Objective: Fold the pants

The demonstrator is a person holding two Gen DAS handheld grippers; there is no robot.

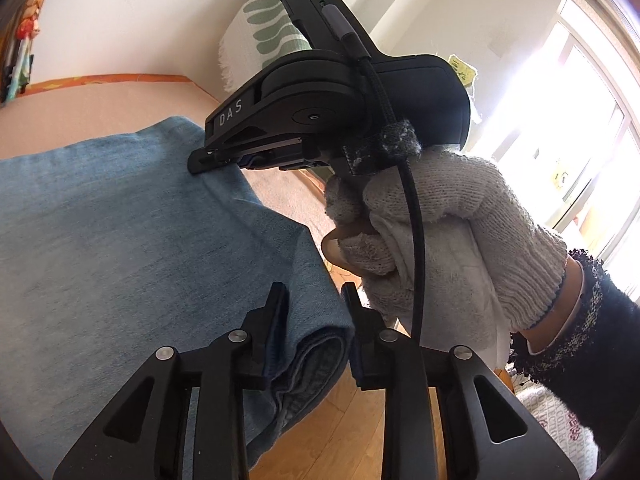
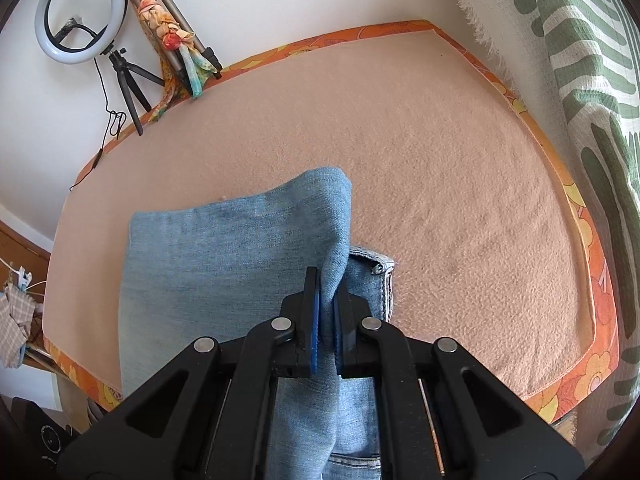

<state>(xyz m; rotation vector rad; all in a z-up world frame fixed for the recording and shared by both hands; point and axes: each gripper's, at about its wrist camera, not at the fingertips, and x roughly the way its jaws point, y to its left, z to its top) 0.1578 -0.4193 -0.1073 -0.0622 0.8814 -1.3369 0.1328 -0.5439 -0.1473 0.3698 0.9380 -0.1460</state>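
Observation:
Light blue jeans point(image 2: 224, 264) lie folded on a pink blanket point(image 2: 460, 200); the waistband with a rivet point(image 2: 378, 268) shows underneath. My right gripper point(image 2: 328, 300) is shut on a raised fold of the denim, just above the lower layer. In the left wrist view the right gripper point(image 1: 196, 160), held by a gloved hand point(image 1: 440, 232), has its tips low on the jeans point(image 1: 120, 240). My left gripper point(image 1: 314, 308) stands at the near edge of the jeans. The thick folded edge lies loosely between its parted fingers point(image 1: 276, 320), bulging and unsqueezed.
A green-and-white patterned cloth point(image 2: 580, 80) hangs along the blanket's right side. A ring light point(image 2: 82, 12) on a tripod and a colourful scarf stand at the far left wall. Wooden floor point(image 1: 340, 420) lies below the near edge. Bright window point(image 1: 580, 120) at right.

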